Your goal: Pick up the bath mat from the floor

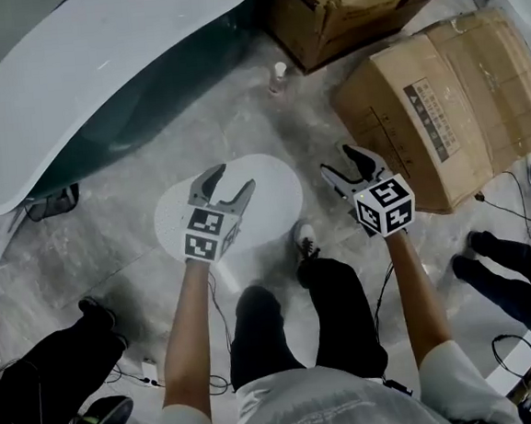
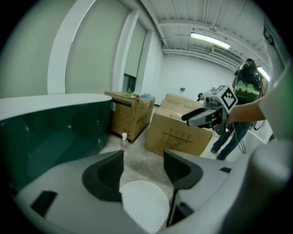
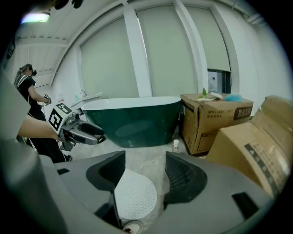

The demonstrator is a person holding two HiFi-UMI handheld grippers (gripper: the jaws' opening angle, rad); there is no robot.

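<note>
The floor [image 1: 128,218] is mottled grey concrete, bare apart from cables [image 1: 516,221] trailing at its right. On the far left a dark green bathtub [image 1: 96,73] with a white rim runs out of the picture. The bath mat [image 1: 278,196], white, oval and dotted, lies flat on the floor just ahead of my shoe [image 1: 305,242].

My left tongs [image 1: 232,182] hang over the mat with the jaws wide apart and nothing between them. They cover its middle in the head view. My right tongs [image 1: 343,165] are just beside the mat's right edge, equally wide open and holding nothing.

A small bottle [image 1: 278,76] stands on the floor beyond the mat. Two cardboard boxes [image 1: 450,98] sit to the right, the farther one cut off at the top.

Only the gripper views show the room: tall pale wall panels, and a ceiling strip light [image 2: 209,40] in the left one. Each also shows the mat [image 3: 135,196] lying below its open jaws, the near edge hidden by the tongs' body. The head view alone shows bystanders' dark legs [image 1: 511,268] at the edges. The print on the boxes is too small to read.
</note>
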